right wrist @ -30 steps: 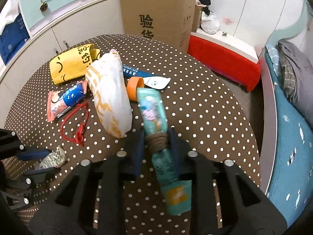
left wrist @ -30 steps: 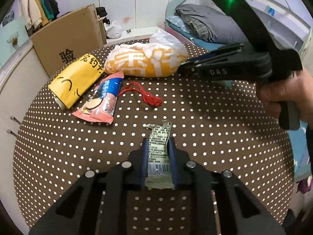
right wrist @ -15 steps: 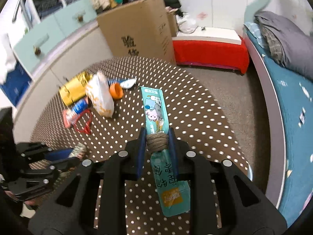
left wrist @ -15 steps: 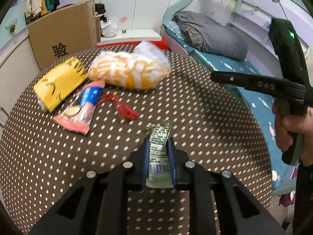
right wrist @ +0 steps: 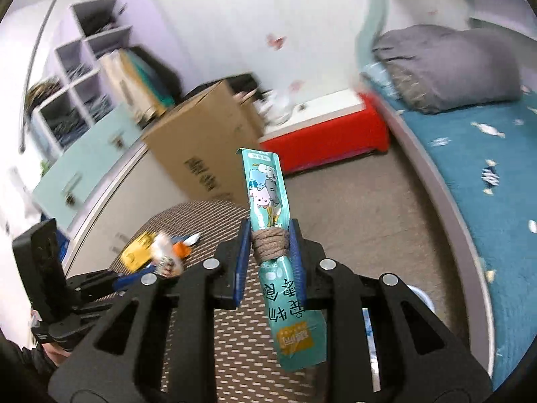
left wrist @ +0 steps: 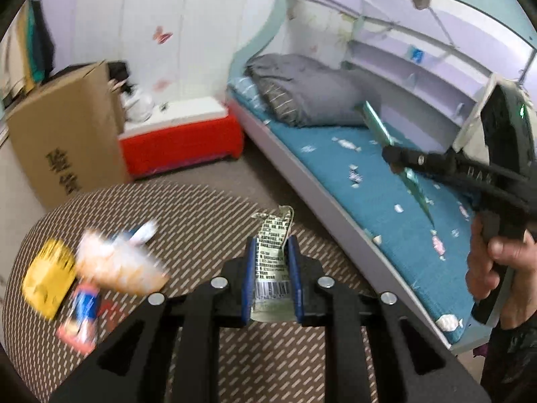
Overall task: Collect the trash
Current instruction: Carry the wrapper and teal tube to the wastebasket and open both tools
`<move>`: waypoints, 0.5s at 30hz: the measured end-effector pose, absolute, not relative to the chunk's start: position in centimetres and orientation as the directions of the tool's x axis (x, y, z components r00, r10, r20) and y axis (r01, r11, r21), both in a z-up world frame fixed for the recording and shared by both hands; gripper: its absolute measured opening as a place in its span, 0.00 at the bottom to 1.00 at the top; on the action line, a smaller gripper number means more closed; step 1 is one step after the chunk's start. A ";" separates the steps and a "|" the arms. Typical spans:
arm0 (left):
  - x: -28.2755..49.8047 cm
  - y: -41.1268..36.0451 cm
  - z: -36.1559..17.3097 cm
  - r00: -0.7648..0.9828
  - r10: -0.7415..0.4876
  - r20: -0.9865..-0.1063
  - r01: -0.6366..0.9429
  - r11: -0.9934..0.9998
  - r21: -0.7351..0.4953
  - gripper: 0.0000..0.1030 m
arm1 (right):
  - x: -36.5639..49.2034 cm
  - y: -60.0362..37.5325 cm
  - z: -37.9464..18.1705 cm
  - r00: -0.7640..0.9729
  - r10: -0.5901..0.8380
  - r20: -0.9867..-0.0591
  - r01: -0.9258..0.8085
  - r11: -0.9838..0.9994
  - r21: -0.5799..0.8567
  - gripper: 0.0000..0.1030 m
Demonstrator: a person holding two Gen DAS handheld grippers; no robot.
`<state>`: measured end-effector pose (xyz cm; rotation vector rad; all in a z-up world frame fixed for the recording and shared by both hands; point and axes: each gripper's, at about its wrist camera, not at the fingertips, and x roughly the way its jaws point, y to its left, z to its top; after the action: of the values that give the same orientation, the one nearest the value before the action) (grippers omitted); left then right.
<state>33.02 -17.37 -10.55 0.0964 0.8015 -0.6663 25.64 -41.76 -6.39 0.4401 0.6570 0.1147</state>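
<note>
Left wrist view first: my left gripper (left wrist: 272, 275) has its jaws pinching a crumpled grey-green wrapper (left wrist: 272, 262) with a barcode, and the torn end pokes out past the tips. I'm holding it up off the polka-dot table (left wrist: 208, 208), I guess so it doesn't drag on the way to wherever the trash goes. The yellow packet (left wrist: 47, 278), the white-and-orange bag (left wrist: 117, 265) and the red-and-blue wrapper (left wrist: 80, 319) lie on the far-left part of that table, blurry, not yet collected.

Right wrist view: my right gripper (right wrist: 270, 262) is clamped on a teal pouch (right wrist: 268, 194) right at its twine-wrapped middle, probably the stiffest bit. The pouch stands nearly upright, over the table's right edge. No bin in sight, so I can't tell where it's headed.
</note>
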 end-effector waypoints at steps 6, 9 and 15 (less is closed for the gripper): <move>33.4 -23.6 -9.7 0.449 -0.574 -0.684 0.643 0.740 -0.199 0.17 | 23.3 -47.9 -8.5 0.797 0.132 -0.589 0.194 0.868 0.457 0.22; 33.7 -26.4 -10.2 0.414 -0.587 -0.696 0.658 0.721 -0.216 0.17 | 22.7 -50.1 -10.3 0.783 0.099 -0.614 0.261 0.844 0.469 0.22; 34.0 -31.7 -12.9 0.340 -0.570 -0.748 0.682 0.697 -0.221 0.17 | 22.3 -53.5 -15.7 0.728 0.086 -0.680 0.376 0.779 0.501 0.22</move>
<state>34.03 -31.72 -12.87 0.1403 0.9123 -0.8184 22.28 -53.48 -15.75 0.6719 0.7507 -0.1741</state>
